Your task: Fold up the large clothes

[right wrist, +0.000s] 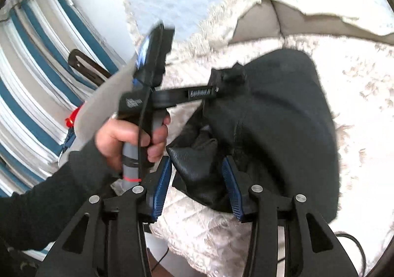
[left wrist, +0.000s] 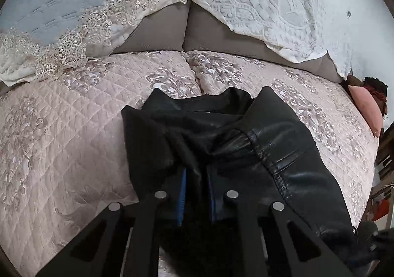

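A black leather jacket (left wrist: 246,144) lies crumpled on the pink quilted bedspread (left wrist: 73,141), collar toward the pillows. My left gripper (left wrist: 197,173) is shut on a fold of its dark fabric, the blue pads close together with cloth pinched between them. In the right wrist view the jacket (right wrist: 283,109) fills the middle. My right gripper (right wrist: 197,158) stands open, its blue pads wide apart on either side of a leather corner (right wrist: 194,173) without pressing on it. A hand (right wrist: 118,136) holds the left gripper (right wrist: 229,77), whose tip is buried in the jacket.
White lace-edged pillows (left wrist: 258,6) and a grey headboard (left wrist: 160,30) lie behind the jacket. A pink cushion (left wrist: 367,107) sits at the bed's right edge. Blue-and-white striped fabric (right wrist: 37,79) hangs to the left of the bed. A dark sleeve (right wrist: 49,190) crosses the lower left.
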{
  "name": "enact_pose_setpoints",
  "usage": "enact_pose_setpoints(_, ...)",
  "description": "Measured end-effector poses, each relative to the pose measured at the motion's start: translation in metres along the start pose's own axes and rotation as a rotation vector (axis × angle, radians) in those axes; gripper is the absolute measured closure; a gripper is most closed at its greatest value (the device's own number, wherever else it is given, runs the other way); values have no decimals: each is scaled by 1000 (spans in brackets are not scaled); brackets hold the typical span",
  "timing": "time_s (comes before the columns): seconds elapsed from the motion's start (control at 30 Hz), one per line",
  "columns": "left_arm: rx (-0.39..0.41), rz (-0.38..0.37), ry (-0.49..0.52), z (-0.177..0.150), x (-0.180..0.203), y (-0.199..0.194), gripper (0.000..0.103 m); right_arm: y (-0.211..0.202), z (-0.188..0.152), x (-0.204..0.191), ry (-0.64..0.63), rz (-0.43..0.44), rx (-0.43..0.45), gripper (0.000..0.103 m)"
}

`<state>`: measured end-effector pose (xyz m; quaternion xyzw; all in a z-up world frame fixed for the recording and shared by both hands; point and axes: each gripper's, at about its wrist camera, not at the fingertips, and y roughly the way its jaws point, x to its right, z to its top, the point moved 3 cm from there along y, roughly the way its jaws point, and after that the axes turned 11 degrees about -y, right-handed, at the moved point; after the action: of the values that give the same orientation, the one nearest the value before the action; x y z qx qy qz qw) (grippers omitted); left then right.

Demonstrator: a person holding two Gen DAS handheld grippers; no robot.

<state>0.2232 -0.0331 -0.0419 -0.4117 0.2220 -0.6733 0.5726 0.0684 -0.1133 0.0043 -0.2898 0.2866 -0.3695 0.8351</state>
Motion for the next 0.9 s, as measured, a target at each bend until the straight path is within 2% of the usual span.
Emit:
enact_pose_setpoints(0.1, -1, 13, -21, 4, -9, 5, 87, -9, -8, 12, 32, -27, 37, 59)
enact_pose_setpoints(0.2, -6, 24, -45, 7, -15, 14, 87, 23, -21, 29, 45, -98, -65, 79)
enact_pose_setpoints(0.3, -4, 57, -22, 6, -13, 17, 87, 39, -33, 29, 26, -105, -106, 81)
enact_pose_setpoints(0.4, 13, 76, -25, 8, -13, 2, 87, 49, -28, 30, 42, -124, -115, 82)
enact_pose_setpoints(0.53, 74, 24, -66, -2, -9, -50, 87, 43, -34, 26, 23, -130, -105, 82)
enact_pose_setpoints(0.63, 103, -77, -88, -30, 8, -89, 87, 38, -34, 25, 30, -130, -97, 82)
enact_pose_setpoints(0.77, 58, -143, -46, -71, 31, -104, 87, 23, -32, 24, 15, -141, -80, 82)
enact_pose_setpoints(0.9, 36, -146, -34, -90, 42, -103, 87, -5, -27, 29, -6, -191, -40, 82)
